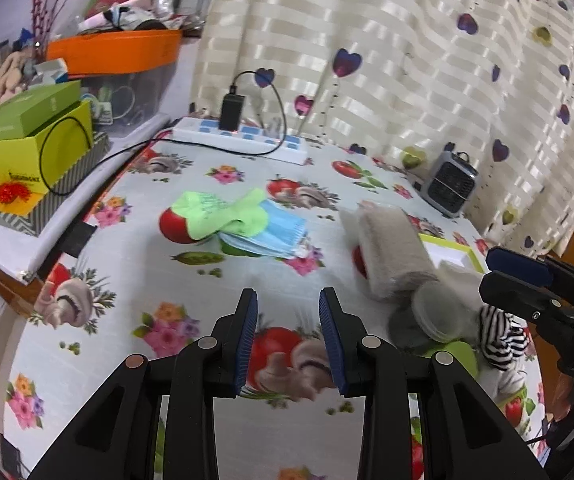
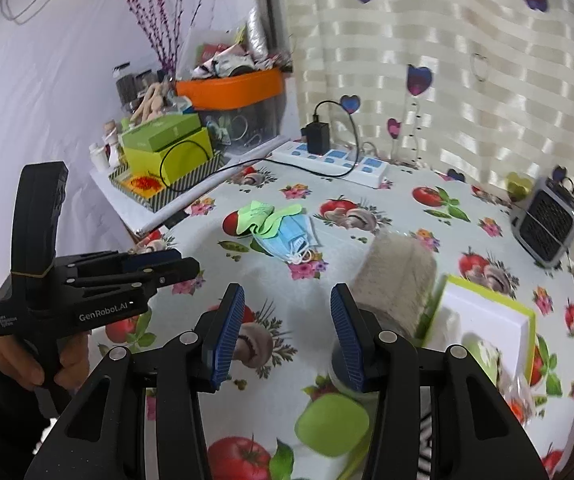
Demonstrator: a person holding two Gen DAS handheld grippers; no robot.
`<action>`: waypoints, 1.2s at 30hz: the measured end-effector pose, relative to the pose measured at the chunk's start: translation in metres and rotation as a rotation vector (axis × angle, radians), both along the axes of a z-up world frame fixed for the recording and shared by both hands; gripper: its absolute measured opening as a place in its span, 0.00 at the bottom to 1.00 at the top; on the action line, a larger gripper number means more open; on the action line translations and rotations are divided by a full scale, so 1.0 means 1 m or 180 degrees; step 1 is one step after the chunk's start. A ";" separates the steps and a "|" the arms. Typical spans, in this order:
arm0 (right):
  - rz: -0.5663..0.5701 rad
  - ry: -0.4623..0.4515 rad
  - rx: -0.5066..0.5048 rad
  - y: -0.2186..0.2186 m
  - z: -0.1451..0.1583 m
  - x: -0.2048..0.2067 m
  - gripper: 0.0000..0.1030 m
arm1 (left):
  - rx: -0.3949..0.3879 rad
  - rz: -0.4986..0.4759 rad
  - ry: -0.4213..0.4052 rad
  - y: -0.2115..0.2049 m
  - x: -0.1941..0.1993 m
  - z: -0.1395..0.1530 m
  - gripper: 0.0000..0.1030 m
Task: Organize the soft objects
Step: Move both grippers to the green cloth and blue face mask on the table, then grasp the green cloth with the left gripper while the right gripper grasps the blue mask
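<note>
Fruit-print tablecloth (image 1: pixel 135 248) carries green socks (image 1: pixel 223 212) overlapping blue masks (image 1: pixel 275 236). Left gripper (image 1: pixel 288 336) and right gripper (image 2: pixel 287 332) hover with jaws apart, empty.

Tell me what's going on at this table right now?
A person holds a two-finger gripper in each hand over a table with a fruit-print cloth. Both the left gripper and the right gripper are open and empty. Ahead of them a green sock lies on top of some blue face masks, untouched. To the right are a fuzzy beige roll, a striped cloth and a green-edged box. No sorting looks done yet.
</note>
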State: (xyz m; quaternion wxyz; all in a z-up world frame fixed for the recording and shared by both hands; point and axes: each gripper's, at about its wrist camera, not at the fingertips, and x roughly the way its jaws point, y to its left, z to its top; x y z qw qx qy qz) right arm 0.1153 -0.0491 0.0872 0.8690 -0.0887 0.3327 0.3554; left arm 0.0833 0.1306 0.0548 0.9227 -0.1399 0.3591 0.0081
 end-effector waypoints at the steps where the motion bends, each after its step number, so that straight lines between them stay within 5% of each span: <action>1: 0.0036 0.0006 -0.0034 0.004 -0.001 0.003 0.45 | 0.0003 0.0013 0.0004 0.004 0.002 -0.001 0.30; 21: 0.0560 0.0495 -0.0556 0.086 -0.032 0.100 0.45 | -0.0041 0.0171 0.0031 0.057 0.061 -0.009 0.34; 36: 0.0689 0.0835 -0.1066 0.139 -0.077 0.158 0.45 | -0.0338 0.0154 0.0353 0.083 0.139 -0.055 0.36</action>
